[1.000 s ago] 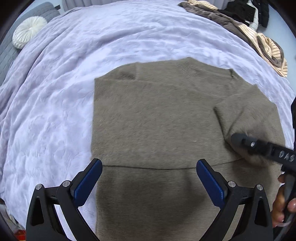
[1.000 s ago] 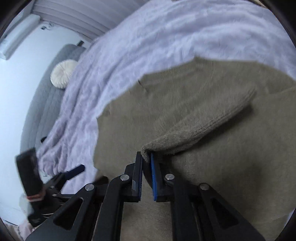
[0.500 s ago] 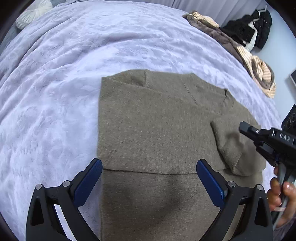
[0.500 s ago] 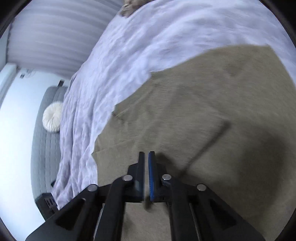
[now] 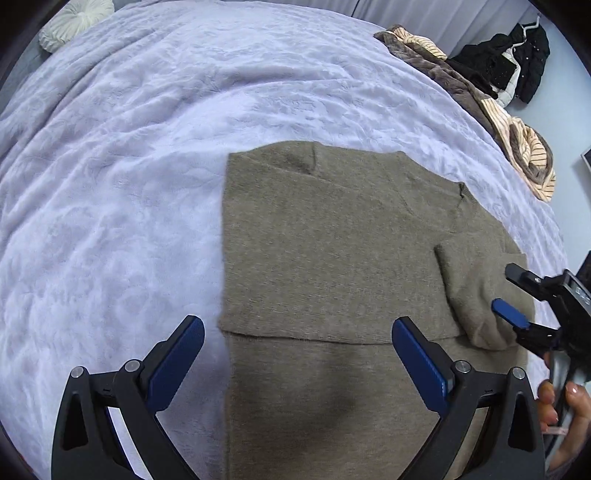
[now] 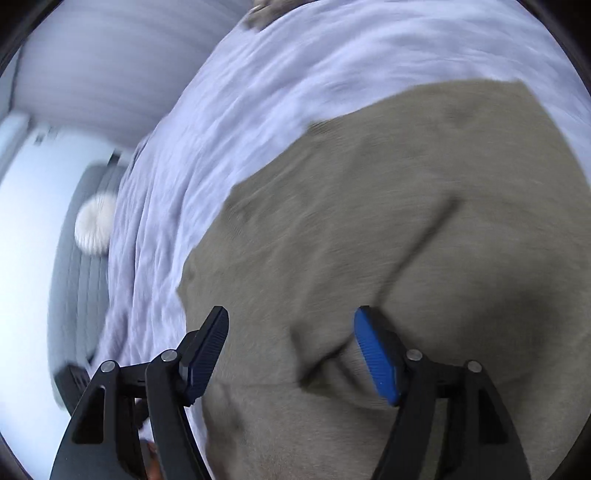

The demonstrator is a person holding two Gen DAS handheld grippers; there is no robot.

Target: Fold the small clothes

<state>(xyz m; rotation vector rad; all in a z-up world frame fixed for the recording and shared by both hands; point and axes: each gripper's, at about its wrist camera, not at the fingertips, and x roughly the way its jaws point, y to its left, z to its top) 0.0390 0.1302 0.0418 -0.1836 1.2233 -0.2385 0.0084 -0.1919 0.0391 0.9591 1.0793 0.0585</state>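
Observation:
An olive-brown knit sweater (image 5: 332, 251) lies flat on the lavender bedspread (image 5: 129, 166), both sleeves folded in over the body. The right sleeve's cuff (image 5: 476, 295) rests on its right side. My left gripper (image 5: 297, 363) is open and empty, hovering above the sweater's lower part. My right gripper (image 6: 291, 350) is open and empty just above the sweater (image 6: 424, 221); it also shows in the left wrist view (image 5: 511, 295) beside the folded sleeve. The right wrist view is motion-blurred.
A pile of brown and striped clothes (image 5: 480, 99) lies along the bed's far right edge, with black garments (image 5: 517, 62) hanging behind. A round white cushion (image 5: 74, 22) sits at the far left on a grey sofa (image 6: 85, 280).
My right gripper laid the sleeve cuff down on the sweater, opened and drew back to the right. The left gripper rose and shifted slightly, staying open.

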